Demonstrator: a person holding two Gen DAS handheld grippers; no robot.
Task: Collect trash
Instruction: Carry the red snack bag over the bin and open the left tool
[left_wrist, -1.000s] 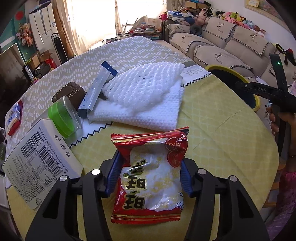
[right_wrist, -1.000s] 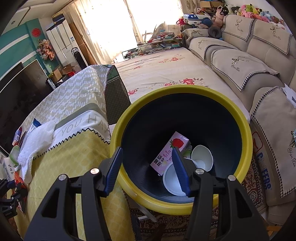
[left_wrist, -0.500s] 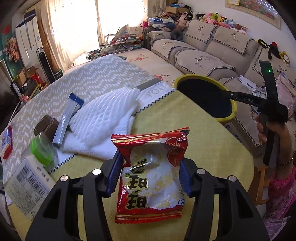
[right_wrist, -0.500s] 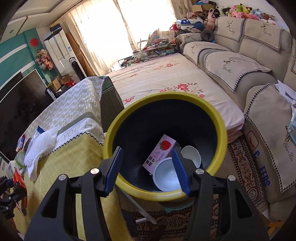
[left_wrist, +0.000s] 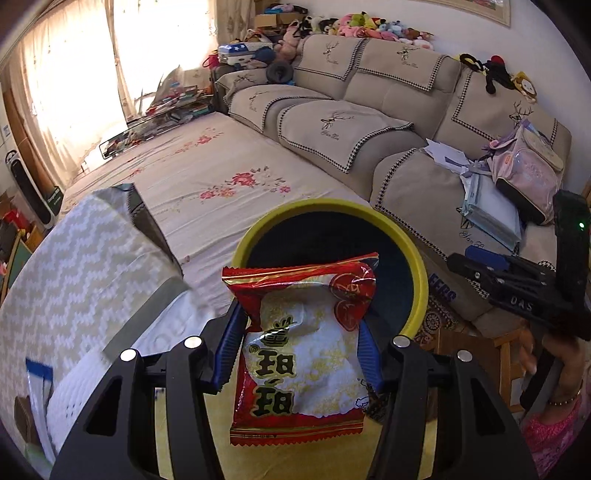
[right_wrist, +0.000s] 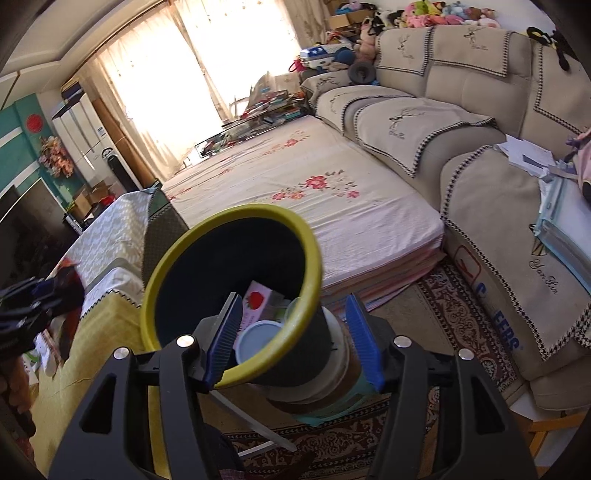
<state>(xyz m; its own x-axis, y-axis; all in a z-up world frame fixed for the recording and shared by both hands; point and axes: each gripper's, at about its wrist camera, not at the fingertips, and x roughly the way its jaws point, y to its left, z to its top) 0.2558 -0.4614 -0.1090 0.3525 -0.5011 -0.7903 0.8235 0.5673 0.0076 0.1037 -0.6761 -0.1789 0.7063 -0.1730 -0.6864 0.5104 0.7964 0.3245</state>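
Note:
My left gripper (left_wrist: 299, 350) is shut on a red and white snack wrapper (left_wrist: 301, 354) and holds it in the air just before the yellow-rimmed black trash bin (left_wrist: 332, 210). In the right wrist view my right gripper (right_wrist: 295, 332) is open and empty, with the bin's yellow rim (right_wrist: 229, 218) between and beyond its fingers. Inside the bin lie a pink strawberry carton (right_wrist: 258, 299) and white cups (right_wrist: 258, 339). The right gripper (left_wrist: 517, 280) shows at the right of the left wrist view; the left gripper (right_wrist: 33, 306) shows at the left of the right wrist view.
The table with yellow cloth (left_wrist: 177, 435) and a white towel (left_wrist: 85, 387) lies at lower left. A flowered mattress (left_wrist: 221, 177) and a beige sofa (left_wrist: 369, 110) stand behind the bin. A patterned rug (right_wrist: 454, 306) covers the floor.
My left gripper swung right from over the table to the bin with the wrapper held. My right gripper pulled back and to the right of the bin, still open.

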